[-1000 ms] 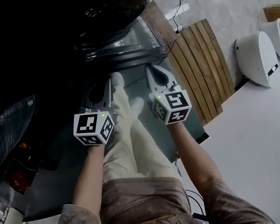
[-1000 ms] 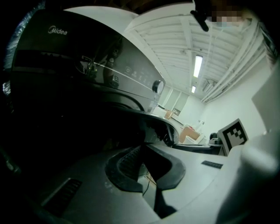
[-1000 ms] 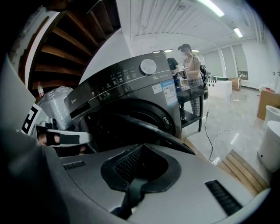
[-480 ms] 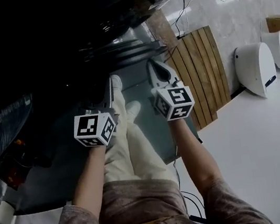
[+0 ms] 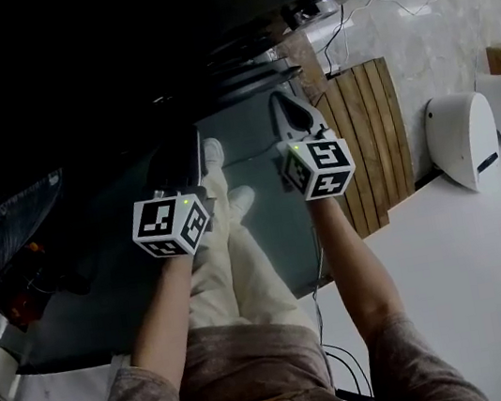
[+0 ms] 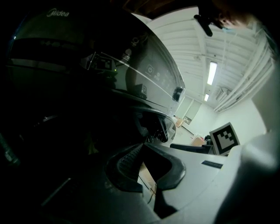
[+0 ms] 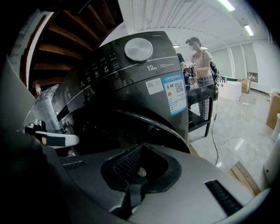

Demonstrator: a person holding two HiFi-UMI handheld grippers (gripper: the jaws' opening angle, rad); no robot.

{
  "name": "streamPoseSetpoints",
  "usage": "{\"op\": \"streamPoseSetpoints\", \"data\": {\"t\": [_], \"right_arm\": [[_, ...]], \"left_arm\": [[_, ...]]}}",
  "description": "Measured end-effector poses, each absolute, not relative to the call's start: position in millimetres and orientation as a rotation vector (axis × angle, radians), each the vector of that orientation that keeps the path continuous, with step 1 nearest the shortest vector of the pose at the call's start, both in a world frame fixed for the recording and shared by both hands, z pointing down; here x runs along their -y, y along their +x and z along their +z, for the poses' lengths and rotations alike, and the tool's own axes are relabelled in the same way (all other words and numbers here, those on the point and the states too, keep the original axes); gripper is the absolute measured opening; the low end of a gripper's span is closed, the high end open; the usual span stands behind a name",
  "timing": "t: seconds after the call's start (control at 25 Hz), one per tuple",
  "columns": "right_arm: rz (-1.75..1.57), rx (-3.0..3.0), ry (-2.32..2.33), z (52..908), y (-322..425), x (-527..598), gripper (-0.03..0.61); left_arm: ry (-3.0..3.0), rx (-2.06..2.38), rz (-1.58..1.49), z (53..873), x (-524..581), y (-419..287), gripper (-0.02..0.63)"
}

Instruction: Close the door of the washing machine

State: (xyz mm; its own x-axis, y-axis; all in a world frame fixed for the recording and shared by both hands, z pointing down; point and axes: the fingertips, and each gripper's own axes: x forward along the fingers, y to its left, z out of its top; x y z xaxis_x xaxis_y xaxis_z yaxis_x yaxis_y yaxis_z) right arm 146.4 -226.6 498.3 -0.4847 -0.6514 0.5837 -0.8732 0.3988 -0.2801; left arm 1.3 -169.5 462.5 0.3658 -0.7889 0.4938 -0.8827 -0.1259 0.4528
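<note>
**Head view: left gripper and right gripper side by side, aimed forward**

Each pair of jaws was closed tip to tip with nothing between them, probably because the door called for a push rather than a grasp. Both grippers pointed at the front of the washing machine, likely so that either could press. The door's curved rim lay just beyond the right jaws' tips and above them. Being round, it had no real long axis, and its face pointed out toward the jaws. It looked close to its frame, but whether it had latched could not be told.
</note>
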Motion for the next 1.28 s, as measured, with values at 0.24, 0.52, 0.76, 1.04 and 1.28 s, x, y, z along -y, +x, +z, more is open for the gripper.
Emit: {"op": "streamPoseSetpoints", "data": {"t": [0.24,0.52,0.76,1.04,1.28], "right_arm": [[0.762,2.282,1.317,500.9,145.8,252.1,-0.006],[0.747,2.291,1.319,502.1,142.4,260.4,-0.006],[0.764,2.269,1.29,502.5,138.7,263.9,-0.006],[0.768,2.268,1.312,500.5,138.8,269.5,-0.005],[0.754,2.296,1.274,483.0,133.2,267.7,-0.006]], "left_arm": [[1.904,1.471,0.153,463.4,182.0,-3.4,0.0],[1.869,1.446,0.114,464.6,179.4,-2.2,0.0],[1.877,1.417,0.122,464.8,182.5,-2.8,0.0],[1.897,1.384,0.123,465.7,189.4,7.6,0.0],[1.949,1.335,0.156,457.9,194.1,7.9,0.0]]}}
